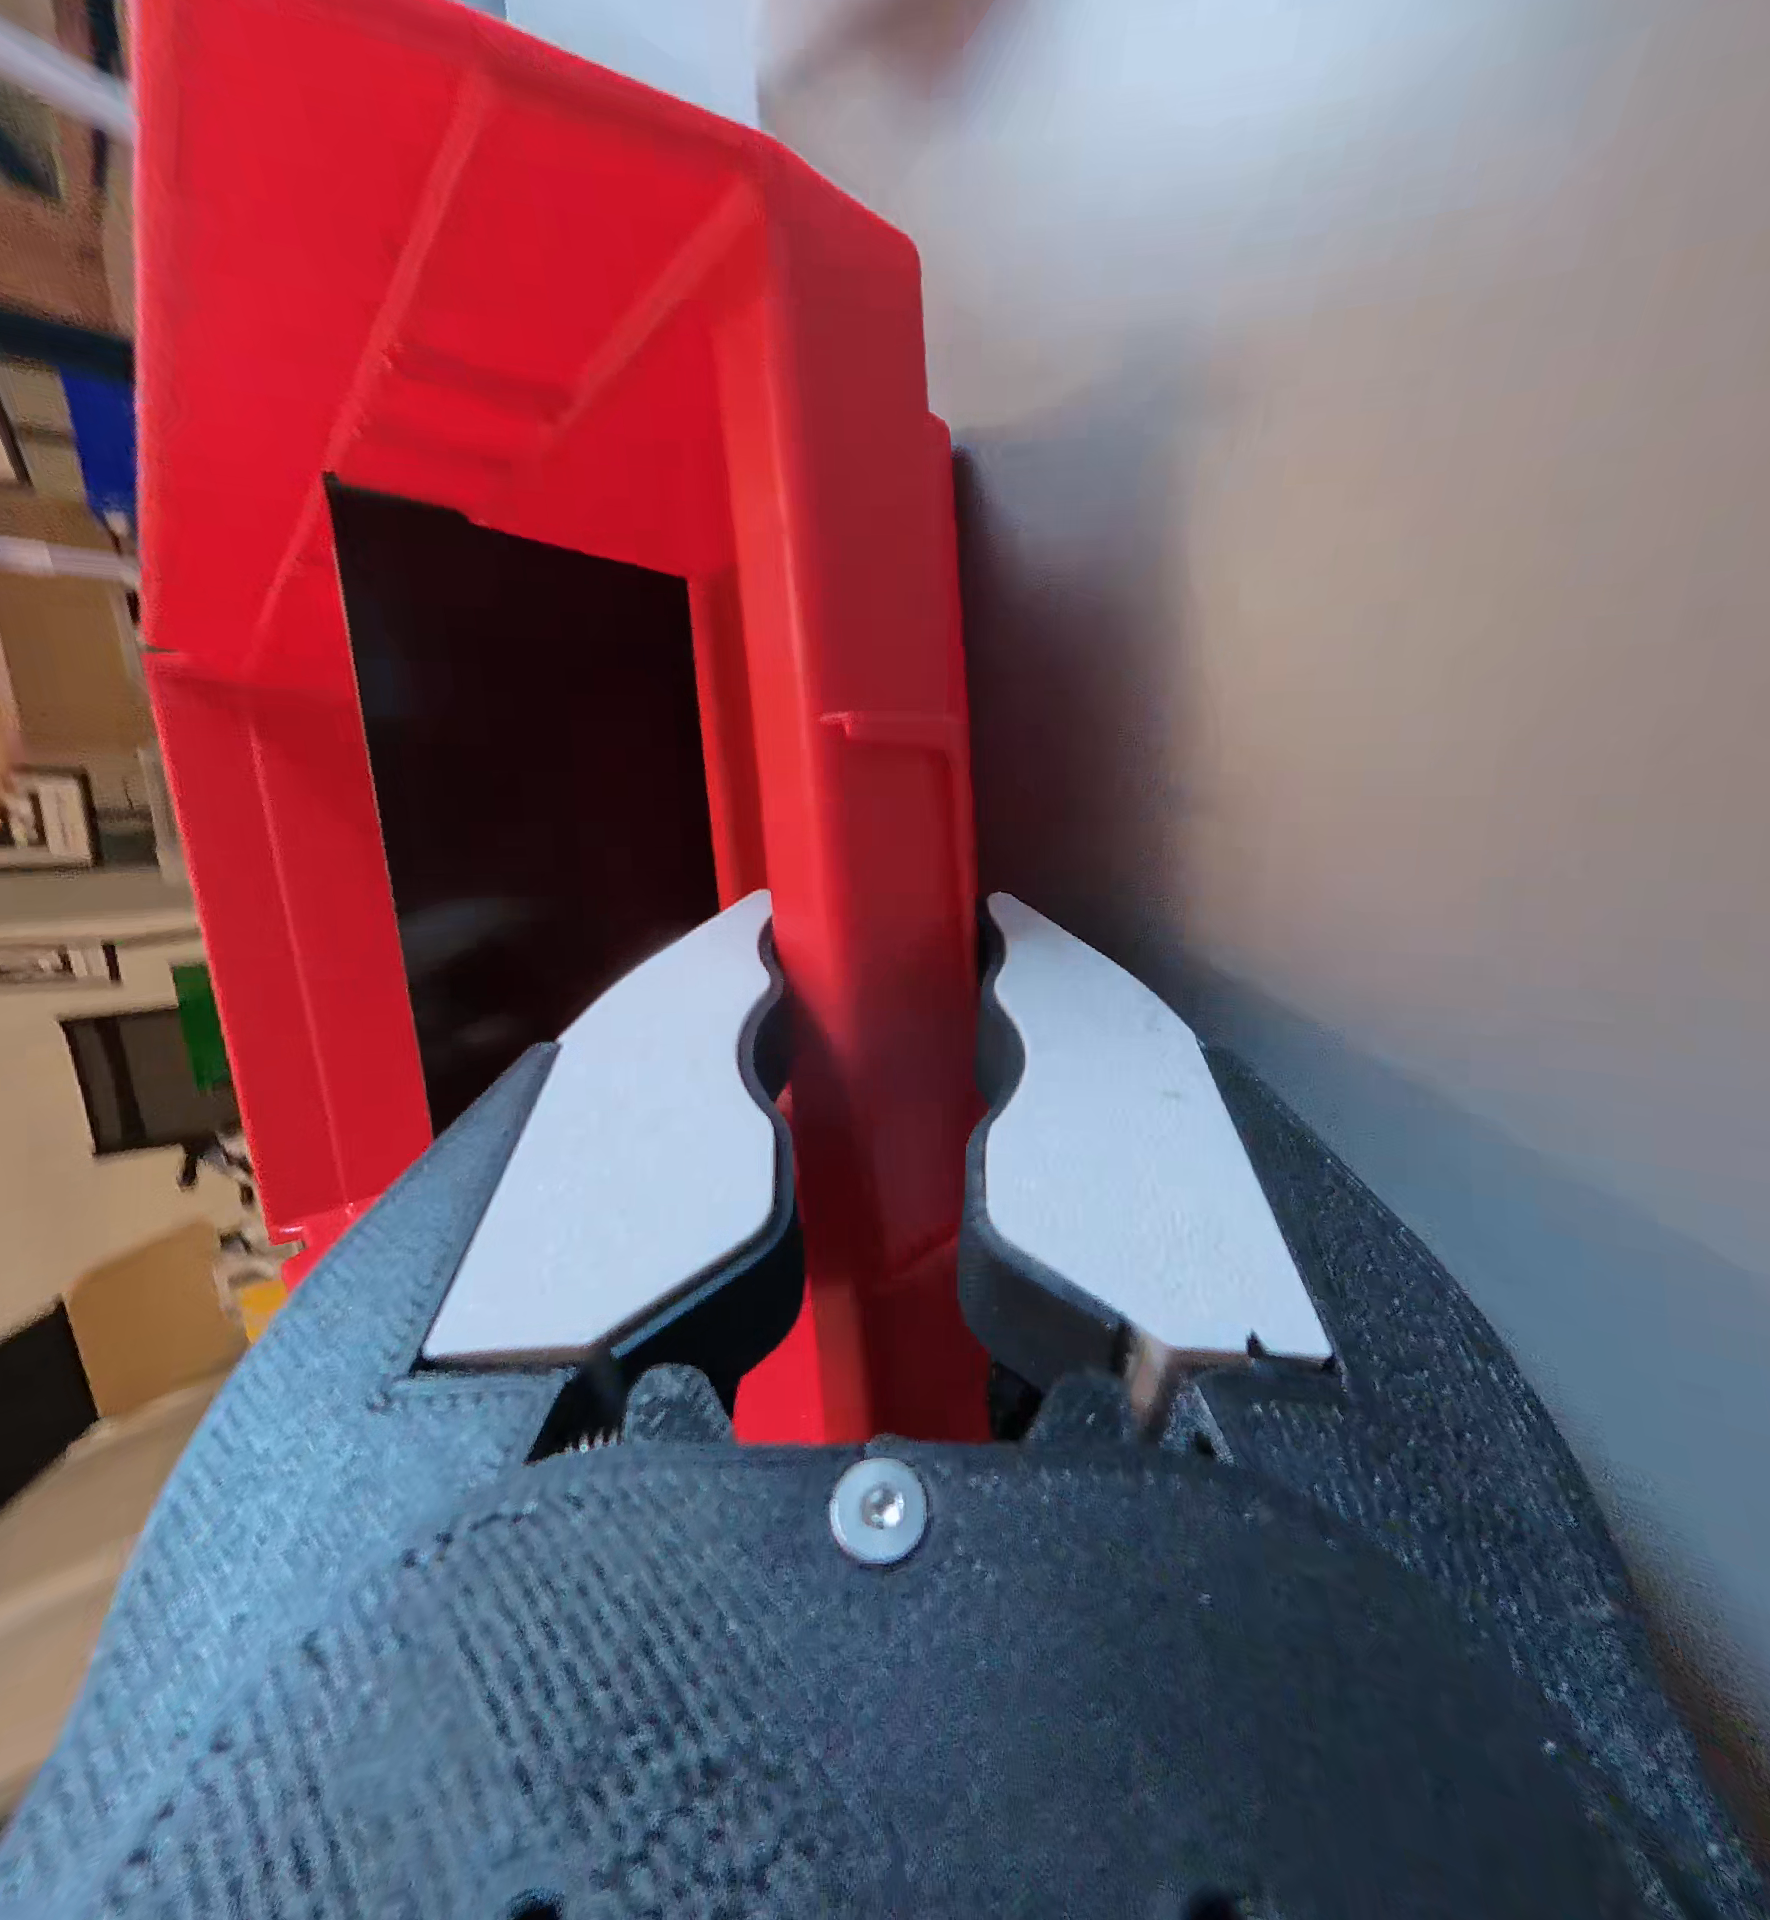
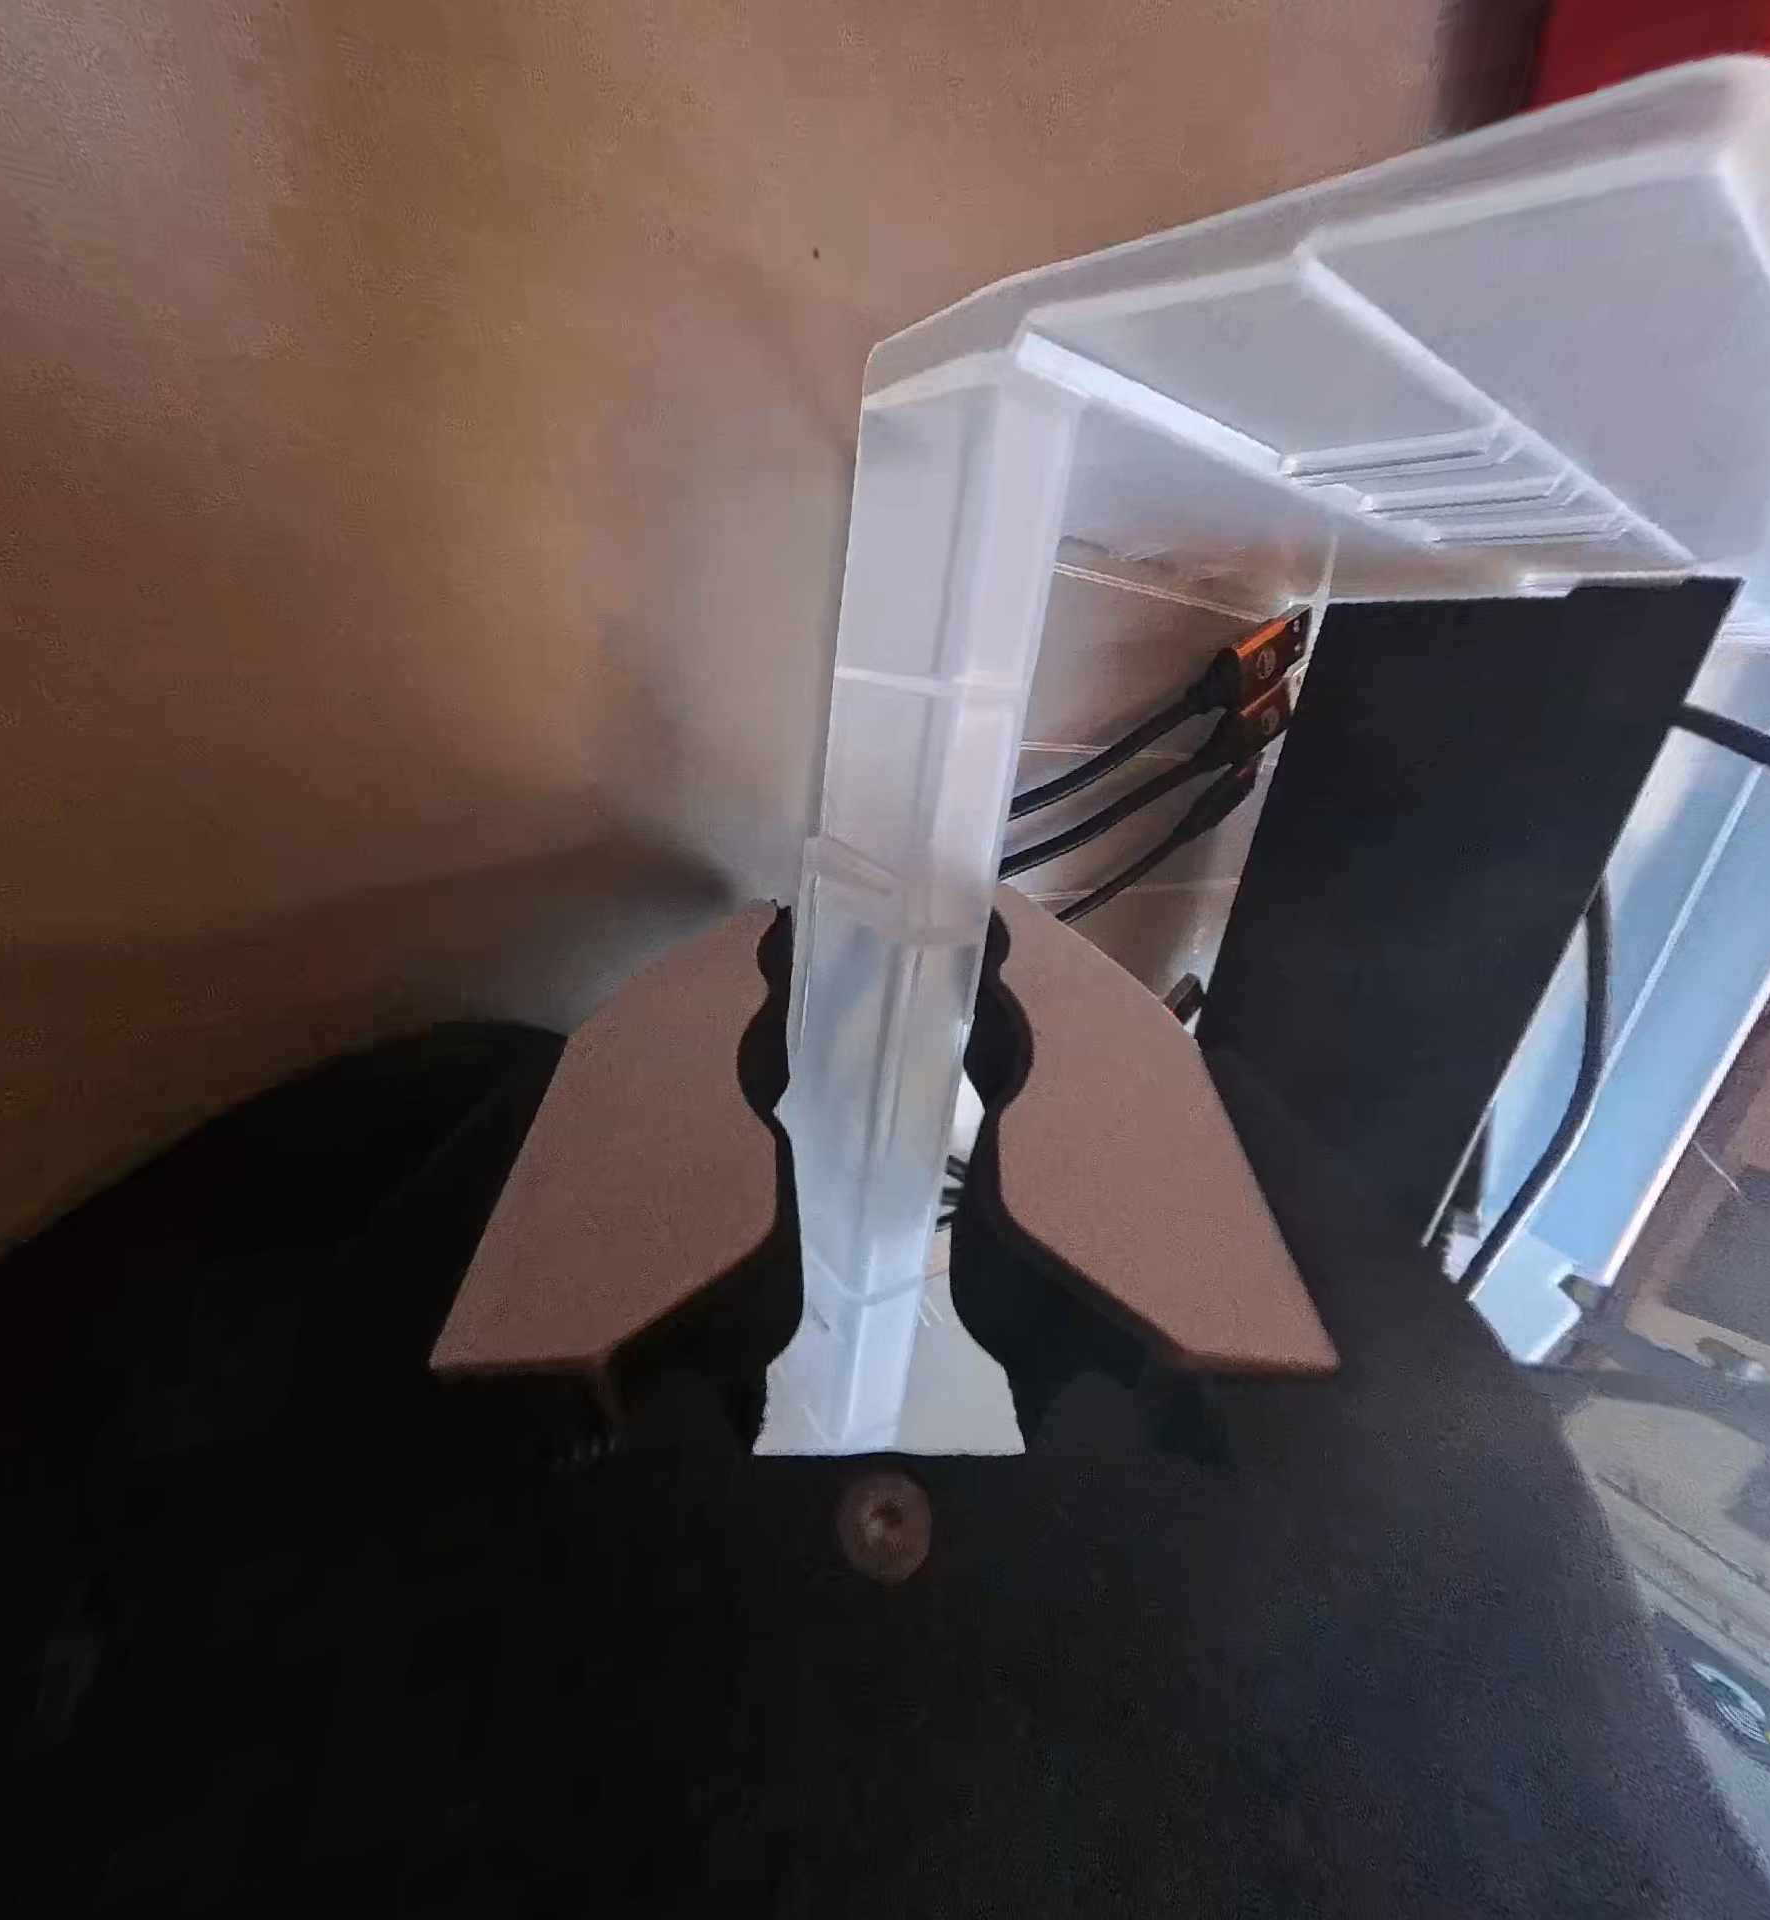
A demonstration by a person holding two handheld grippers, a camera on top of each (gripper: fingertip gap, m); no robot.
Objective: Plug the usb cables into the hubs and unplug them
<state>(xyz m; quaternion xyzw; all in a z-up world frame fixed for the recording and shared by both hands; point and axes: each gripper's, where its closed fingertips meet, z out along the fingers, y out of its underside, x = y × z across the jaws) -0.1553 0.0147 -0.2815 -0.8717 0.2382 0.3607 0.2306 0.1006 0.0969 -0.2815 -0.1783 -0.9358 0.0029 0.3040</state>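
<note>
USB cables (image 2: pixel 1151 790) lie inside clear bin (image 2: pixel 922 665), clamped by right claw (image 2: pixel 886 940); left claw (image 1: pixel 876 925) grips red bin (image 1: pixel 548 312).

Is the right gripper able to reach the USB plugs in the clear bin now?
Probably not: the right gripper is shut on the clear bin wall, and the USB plugs lie inside, beyond it.

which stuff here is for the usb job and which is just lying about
For the job:
- left gripper, shut on the red bin
- right gripper, shut on the clear bin
- usb cables in the clear bin

Lying about:
- black panel in the clear bin
- cardboard boxes
- shelves
</note>
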